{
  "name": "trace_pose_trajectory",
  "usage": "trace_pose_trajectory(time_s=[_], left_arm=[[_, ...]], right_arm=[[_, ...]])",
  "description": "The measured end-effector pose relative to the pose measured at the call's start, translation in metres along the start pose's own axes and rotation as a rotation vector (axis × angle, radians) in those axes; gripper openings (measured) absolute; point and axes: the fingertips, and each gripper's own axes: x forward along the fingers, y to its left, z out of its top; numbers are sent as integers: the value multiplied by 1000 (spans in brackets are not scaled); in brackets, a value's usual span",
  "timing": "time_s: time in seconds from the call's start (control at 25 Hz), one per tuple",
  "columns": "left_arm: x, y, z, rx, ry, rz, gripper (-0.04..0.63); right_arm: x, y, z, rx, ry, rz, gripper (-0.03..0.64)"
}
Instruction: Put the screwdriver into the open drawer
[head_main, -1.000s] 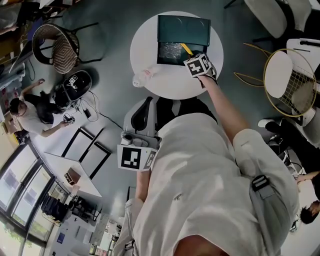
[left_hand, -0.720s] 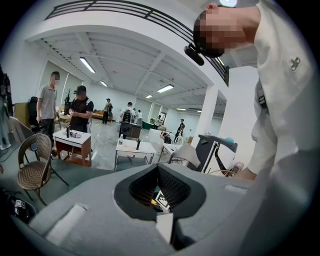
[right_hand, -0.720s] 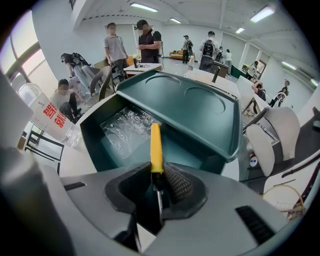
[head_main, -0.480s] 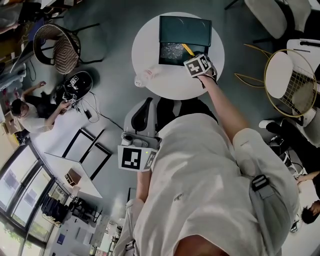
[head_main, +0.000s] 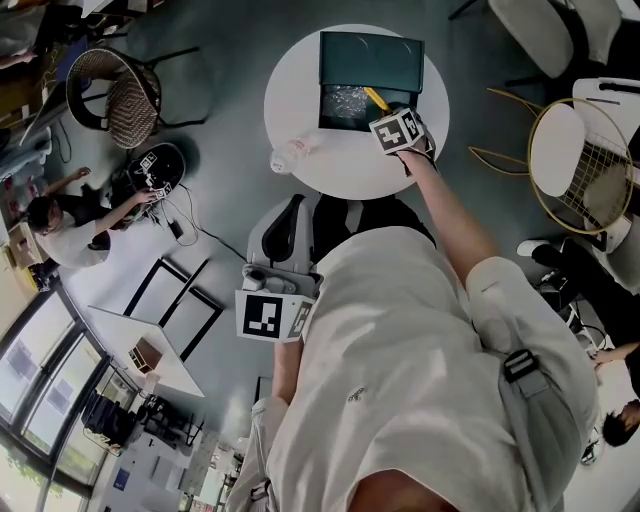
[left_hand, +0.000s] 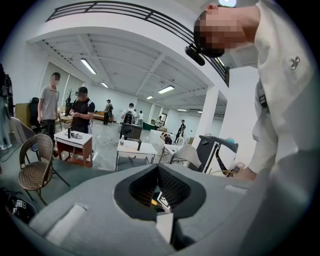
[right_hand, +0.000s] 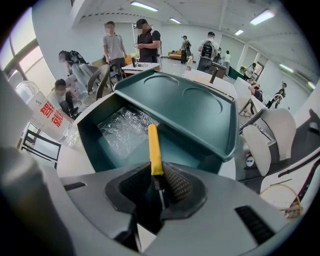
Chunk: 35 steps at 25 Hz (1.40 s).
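A dark green drawer box (head_main: 368, 58) stands on the round white table (head_main: 340, 165), its drawer (head_main: 322, 108) pulled open toward me. A crumpled clear plastic bag (right_hand: 125, 131) lies inside the drawer (right_hand: 92, 131). My right gripper (head_main: 385, 113) hovers at the drawer's right front, shut on the metal shaft of a yellow-handled screwdriver (head_main: 374, 98). In the right gripper view the screwdriver (right_hand: 154, 149) points out from the gripper (right_hand: 159, 192) over the drawer's inside. My left gripper (head_main: 265, 292) hangs low beside my body, away from the table, its jaws (left_hand: 162, 212) closed on nothing.
A clear plastic bottle (head_main: 292, 153) lies on the table's left front part. A black office chair (head_main: 290, 228) stands between me and the table. A wicker chair (head_main: 110, 95) is at the left and a wire chair (head_main: 580, 170) at the right. People work in the room's background.
My right gripper holds the screwdriver almost still over the drawer, shifted only slightly. A person crouched on the floor at left has moved their arms.
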Motion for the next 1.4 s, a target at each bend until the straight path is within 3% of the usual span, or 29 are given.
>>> trace_pose_trajectory(time_s=[0.4, 0.76, 1.4], left_arm=[[-8, 3, 5, 22, -10, -38, 11], [-24, 2, 11, 58, -42, -143, 12], [-81, 20, -5, 99, -91, -319, 11]], right_arm=[[-21, -1, 4, 6, -63, -17, 72], [-71, 6, 8, 57, -151, -63, 46], [-151, 97, -27, 103, -236, -95, 9]])
